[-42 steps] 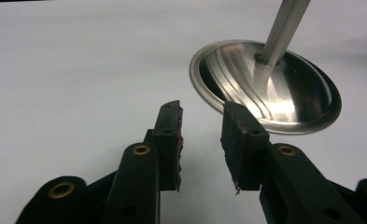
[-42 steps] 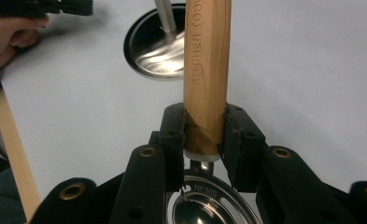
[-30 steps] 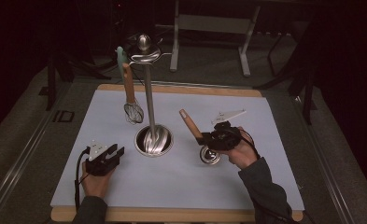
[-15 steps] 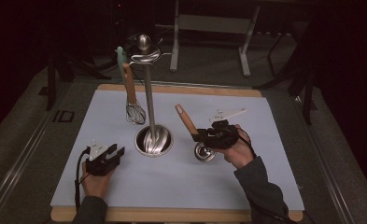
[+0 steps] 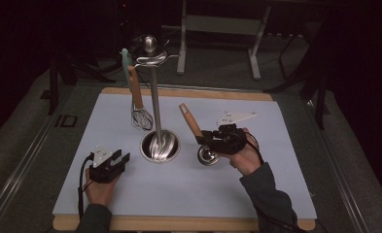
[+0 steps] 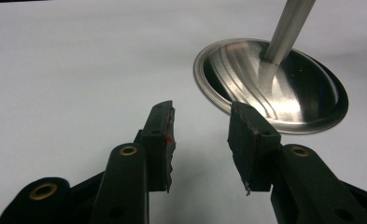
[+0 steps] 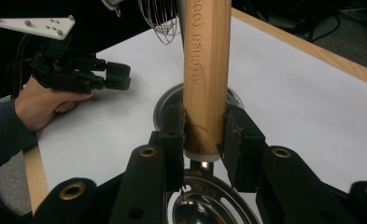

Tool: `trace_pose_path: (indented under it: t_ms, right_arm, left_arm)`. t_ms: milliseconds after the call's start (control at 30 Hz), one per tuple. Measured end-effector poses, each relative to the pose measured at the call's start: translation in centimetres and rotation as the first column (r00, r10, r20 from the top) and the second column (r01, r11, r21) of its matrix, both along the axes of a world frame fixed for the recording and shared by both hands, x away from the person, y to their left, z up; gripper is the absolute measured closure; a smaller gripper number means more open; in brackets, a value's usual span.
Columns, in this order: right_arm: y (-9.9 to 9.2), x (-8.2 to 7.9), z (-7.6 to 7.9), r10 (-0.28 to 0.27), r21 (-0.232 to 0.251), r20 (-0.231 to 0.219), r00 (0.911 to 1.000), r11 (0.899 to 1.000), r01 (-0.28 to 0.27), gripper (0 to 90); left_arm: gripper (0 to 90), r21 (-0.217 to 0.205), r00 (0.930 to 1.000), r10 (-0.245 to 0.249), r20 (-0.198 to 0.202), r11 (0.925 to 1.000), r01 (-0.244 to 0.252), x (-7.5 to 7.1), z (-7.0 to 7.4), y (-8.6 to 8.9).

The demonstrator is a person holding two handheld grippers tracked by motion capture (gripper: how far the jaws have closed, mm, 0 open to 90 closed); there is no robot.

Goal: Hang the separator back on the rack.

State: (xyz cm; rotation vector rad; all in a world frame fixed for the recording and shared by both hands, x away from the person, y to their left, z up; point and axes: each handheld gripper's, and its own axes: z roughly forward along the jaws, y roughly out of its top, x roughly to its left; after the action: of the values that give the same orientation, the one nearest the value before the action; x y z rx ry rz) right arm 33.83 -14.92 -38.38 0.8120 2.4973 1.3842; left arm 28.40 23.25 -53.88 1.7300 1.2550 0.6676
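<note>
Since a second ago the wooden-handled ladle has tilted steeper and shifted slightly left in the right gripper, whose jaws pinch its handle, bowl low over the white mat. The left gripper, its jaws just opened and spread on nothing, rests near one steel stand carrying one whisk

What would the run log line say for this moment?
right gripper: shut on ladle handle | left gripper: open, empty, jaws just opening | stand: whisk hanging
</note>
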Motion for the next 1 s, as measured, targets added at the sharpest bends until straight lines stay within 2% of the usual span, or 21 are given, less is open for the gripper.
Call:
trace_pose_path:
  t_ms: [700, 1000]
  right_arm:
    - [1.1, -0.8, 1.8, 0.008, 0.065, 0.077, 0.9970, 0.998, -0.013, 71.1]
    - [2.1, -1.1, 2.6, 0.028, 0.061, 0.107, 0.9939, 0.998, -0.035, 71.1]
  left_arm:
    - [60.5, 0.002, 1.0000, 0.002, 0.001, 1.0000, -0.002, 0.0, 0.0, 0.0]
    - [60.5, 0.003, 1.0000, 0.002, 0.002, 1.0000, -0.002, 0.0, 0.0, 0.0]
